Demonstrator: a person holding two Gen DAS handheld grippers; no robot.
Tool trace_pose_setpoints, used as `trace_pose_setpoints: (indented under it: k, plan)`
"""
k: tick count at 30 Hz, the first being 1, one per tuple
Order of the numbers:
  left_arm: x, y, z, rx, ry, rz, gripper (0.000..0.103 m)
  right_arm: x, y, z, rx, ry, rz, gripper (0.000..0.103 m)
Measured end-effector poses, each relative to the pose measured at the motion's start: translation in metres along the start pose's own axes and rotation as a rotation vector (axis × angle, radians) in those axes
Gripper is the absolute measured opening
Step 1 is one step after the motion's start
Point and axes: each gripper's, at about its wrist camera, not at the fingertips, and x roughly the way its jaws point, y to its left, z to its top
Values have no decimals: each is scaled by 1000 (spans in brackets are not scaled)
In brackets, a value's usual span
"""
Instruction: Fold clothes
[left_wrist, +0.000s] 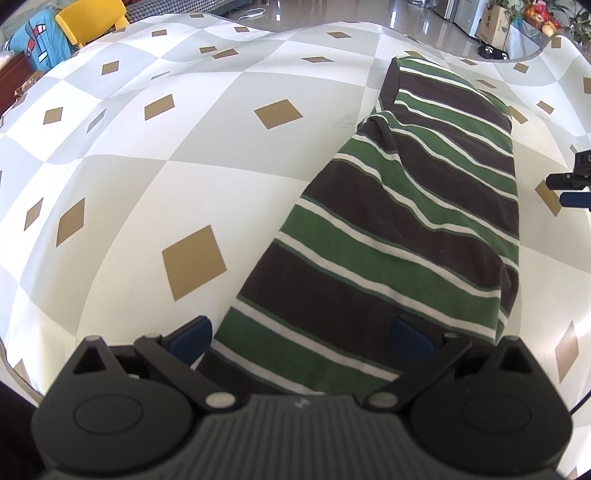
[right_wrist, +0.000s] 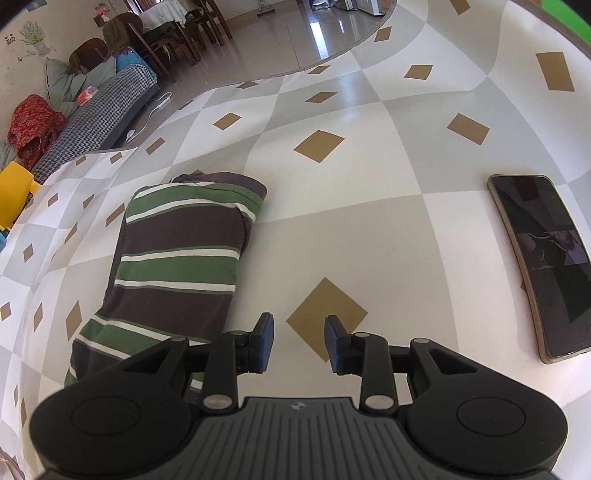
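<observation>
Jaws of my left gripper (left_wrist: 301, 341) gape, straddling the near end of the striped garment (left_wrist: 406, 221), which runs lengthwise ahead; right gripper (right_wrist: 299, 341), part-open and empty, stands beside it.

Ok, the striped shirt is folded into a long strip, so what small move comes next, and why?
Probably bring the open right tool back to the striped shirt: it hangs over bare tablecloth holding nothing, the left tool straddles the near end, and the strip lies long, likely needing another fold.
</observation>
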Motion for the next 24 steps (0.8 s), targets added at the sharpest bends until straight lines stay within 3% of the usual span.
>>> trace_pose_setpoints:
  k: [13, 20, 24]
  plan:
    - [-7, 16, -16, -114, 14, 26, 103, -7, 7, 8, 23, -63, 161, 34]
    - [1, 25, -14, -143, 25, 41, 103, 4, 9, 17, 86, -106, 179, 39]
    - [7, 26, -16, -149, 39, 43, 103, 12, 13, 21, 88, -133, 146, 41]
